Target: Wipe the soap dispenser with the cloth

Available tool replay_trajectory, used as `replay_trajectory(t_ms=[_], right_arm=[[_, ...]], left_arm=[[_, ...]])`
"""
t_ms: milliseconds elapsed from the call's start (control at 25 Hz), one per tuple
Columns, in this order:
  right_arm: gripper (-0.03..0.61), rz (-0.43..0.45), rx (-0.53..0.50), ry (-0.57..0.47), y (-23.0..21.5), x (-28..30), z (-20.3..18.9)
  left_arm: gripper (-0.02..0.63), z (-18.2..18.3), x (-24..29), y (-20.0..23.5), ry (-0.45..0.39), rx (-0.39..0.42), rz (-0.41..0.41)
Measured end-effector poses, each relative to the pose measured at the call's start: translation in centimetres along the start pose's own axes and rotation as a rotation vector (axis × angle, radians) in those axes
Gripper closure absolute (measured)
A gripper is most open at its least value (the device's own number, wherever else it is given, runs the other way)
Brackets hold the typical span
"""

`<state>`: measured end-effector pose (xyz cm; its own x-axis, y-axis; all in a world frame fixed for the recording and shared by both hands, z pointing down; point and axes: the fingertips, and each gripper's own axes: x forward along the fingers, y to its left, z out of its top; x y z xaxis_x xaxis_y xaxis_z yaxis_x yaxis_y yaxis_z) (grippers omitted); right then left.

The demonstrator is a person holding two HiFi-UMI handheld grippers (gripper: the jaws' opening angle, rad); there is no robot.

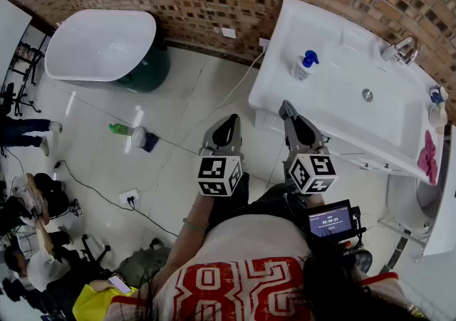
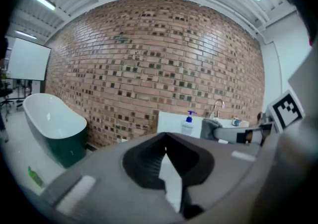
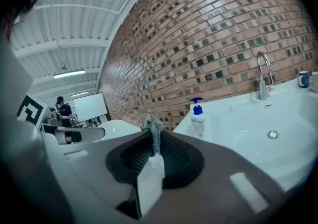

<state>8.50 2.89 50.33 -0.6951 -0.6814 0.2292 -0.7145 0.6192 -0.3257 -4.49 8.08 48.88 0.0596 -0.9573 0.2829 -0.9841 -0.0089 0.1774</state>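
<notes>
Here the right tool (image 3: 152, 137), jaws pinched on a scrap of grey cloth (image 3: 153, 124), is the nearer to the upright soap dispenser (image 3: 198, 118), ahead and slightly right at the white tabletop's (image 1: 278, 63) left end, while the left tool (image 2: 165, 139) hangs closed, empty.

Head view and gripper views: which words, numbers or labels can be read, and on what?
"82": large red figures on the person's shirt; the rest is cut off.
Digits on the small screen: too small to read.
Label on the soap dispenser: too blurred to read.
</notes>
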Motion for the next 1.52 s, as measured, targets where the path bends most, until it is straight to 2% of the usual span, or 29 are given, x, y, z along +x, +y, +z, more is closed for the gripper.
replay_trajectory(t_ms=[120,240,360,480,720,920,1040,1280,1520], right_arm=[[0.531,-0.071,0.02,-0.001,1.6,0.2,0.1],[0.531,-0.112,0.024,0.008,2.6,0.4,-0.1],[0.531,-0.174,0.03,0.012,1.7,-0.4,-0.3],[0.531,-0.225,0.055,0.004,0.1,-0.7,0.2],[0.531,-0.276,0.103,-0.028,-3.1,1.8,2.2],[0.531,-0.244,0.045,-0.054,-4.6,5.4,5.6],[0.531,-0.262,0.075,-0.065,-6.3,6.9,6.6],[0.531,-0.292,0.021,-0.035,-6.4,9.3,6.5],[0.531,-0.393,0.011,-0.019,-6.7,10.7,6.0]], left_arm=[[0.611,1.0,-0.2,2.8,0.005,-0.02,-0.029],[0.61,0.4,-0.6,4.4,0.03,-0.043,-0.059],[0.61,-1.6,-0.1,3.4,0.085,-0.051,-0.121],[0.61,-1.6,1.8,2.1,0.102,-0.039,-0.183],[0.61,1.3,6.0,0.2,0.079,0.022,-0.288],[0.609,4.4,10.6,-0.7,0.038,0.041,-0.302],[0.609,5.3,12.4,-1.5,0.026,0.056,-0.322],[0.611,4.8,14.6,-0.6,0.083,0.068,-0.369],[0.611,5.3,16.4,0.2,0.119,0.1,-0.465]])
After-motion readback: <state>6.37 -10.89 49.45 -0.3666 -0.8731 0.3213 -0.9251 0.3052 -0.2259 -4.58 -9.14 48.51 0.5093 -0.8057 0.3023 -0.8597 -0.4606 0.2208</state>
